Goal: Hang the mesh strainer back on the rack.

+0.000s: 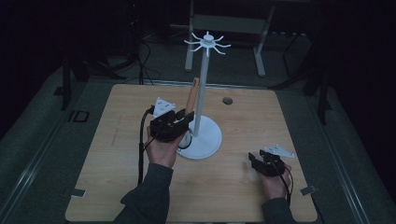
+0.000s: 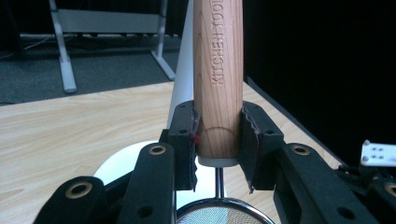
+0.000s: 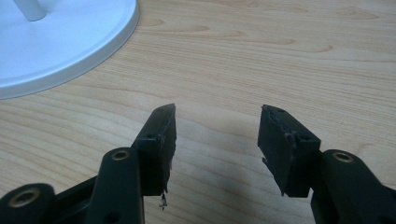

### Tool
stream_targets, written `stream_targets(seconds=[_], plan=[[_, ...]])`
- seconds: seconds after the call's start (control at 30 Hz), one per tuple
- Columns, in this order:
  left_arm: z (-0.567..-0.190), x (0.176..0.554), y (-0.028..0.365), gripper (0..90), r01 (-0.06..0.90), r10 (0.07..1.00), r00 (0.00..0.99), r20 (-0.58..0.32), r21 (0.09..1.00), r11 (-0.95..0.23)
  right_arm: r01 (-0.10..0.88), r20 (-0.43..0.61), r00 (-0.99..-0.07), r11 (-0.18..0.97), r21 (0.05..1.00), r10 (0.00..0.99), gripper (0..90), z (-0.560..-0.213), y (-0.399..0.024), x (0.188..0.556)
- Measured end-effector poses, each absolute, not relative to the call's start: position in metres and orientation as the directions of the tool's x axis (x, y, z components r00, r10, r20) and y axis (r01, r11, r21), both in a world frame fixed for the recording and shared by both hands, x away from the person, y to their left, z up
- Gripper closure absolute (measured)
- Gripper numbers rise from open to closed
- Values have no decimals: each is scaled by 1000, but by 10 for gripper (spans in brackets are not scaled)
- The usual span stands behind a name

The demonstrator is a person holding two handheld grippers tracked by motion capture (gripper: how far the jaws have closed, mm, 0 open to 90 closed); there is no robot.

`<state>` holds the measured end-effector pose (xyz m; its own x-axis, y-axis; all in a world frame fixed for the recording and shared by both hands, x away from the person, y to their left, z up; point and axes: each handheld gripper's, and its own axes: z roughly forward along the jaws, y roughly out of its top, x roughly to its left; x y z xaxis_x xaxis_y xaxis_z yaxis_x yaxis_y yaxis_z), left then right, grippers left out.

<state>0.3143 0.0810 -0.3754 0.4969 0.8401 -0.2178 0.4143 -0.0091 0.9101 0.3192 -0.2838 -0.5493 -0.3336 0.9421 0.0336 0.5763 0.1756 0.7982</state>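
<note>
My left gripper (image 1: pixel 183 120) is shut on the wooden handle (image 1: pixel 191 95) of a small strainer, just left of the white stand's pole (image 1: pixel 203 88). In the left gripper view the pads clamp the handle (image 2: pixel 218 70) near its lower end, and the handle rises upright, stamped "KITCHEN TOOL". The strainer's mesh bowl (image 2: pixel 219 215) hangs below the jaws, over the stand's round base (image 2: pixel 116 163). The stand carries a crown of hooks (image 1: pixel 207 43) at its top. My right gripper (image 1: pixel 254 161) rests low at the front right of the table, open, with nothing but bare wood between its fingers (image 3: pixel 159 140).
The wooden table (image 1: pixel 116 154) has a small round hole (image 1: pixel 227 100) at the back right. The edge of the stand's base (image 3: pixel 70 37) lies far left of the right gripper. A grey metal frame (image 1: pixel 224 23) stands on the floor behind the table.
</note>
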Motion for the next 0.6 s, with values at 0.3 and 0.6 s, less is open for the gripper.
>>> stream_targets(seconds=[0.3,0.6], plan=[[-367,314,84,689,396,844,484,-233,918,26,573,32,-334,176,801,942,465,-549,-285,319],[-360,312,88,689,378,842,476,-253,924,64,573,31,-333,176,800,943,465,-549,-284,319]])
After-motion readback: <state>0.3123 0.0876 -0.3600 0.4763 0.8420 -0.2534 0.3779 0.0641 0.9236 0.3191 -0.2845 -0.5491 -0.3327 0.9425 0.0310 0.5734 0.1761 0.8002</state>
